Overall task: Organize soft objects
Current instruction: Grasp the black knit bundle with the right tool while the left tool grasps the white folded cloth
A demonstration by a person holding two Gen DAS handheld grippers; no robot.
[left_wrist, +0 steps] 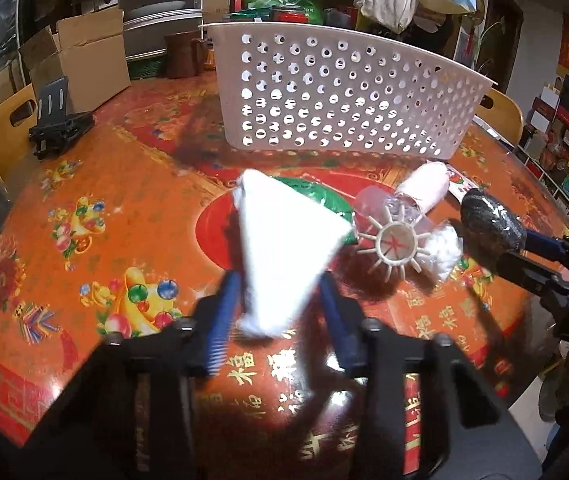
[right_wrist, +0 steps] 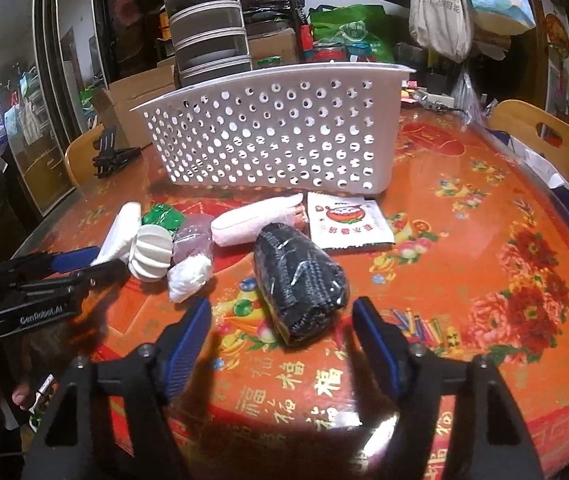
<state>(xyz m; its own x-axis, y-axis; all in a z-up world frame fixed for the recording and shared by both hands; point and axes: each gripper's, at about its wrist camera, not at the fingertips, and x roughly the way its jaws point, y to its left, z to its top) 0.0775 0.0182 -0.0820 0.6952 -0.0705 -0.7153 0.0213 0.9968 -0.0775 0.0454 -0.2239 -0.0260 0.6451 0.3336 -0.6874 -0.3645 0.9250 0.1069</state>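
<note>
A white perforated basket [left_wrist: 336, 92] stands on the table behind a cluster of soft items; it also shows in the right wrist view [right_wrist: 276, 132]. My left gripper [left_wrist: 280, 296] is shut on a white folded cloth [left_wrist: 284, 248], held above the table; it also shows in the right wrist view [right_wrist: 118, 236]. My right gripper [right_wrist: 282, 316] is open around a black rolled cloth in clear wrap [right_wrist: 300, 280], not closed on it. That black roll [left_wrist: 488, 220] shows at the right in the left wrist view. A pink roll [right_wrist: 256, 218], a small white bundle [right_wrist: 188, 276] and a green packet [right_wrist: 162, 216] lie nearby.
A white ribbed plastic ball [right_wrist: 150, 254] and a clear plastic piece [right_wrist: 194, 236] lie among the items. A white sachet with a red print [right_wrist: 344, 220] lies by the basket. A black stand [left_wrist: 58, 120] and cardboard boxes [left_wrist: 84, 60] are at the far left. Wooden chairs [right_wrist: 544, 140] ring the table.
</note>
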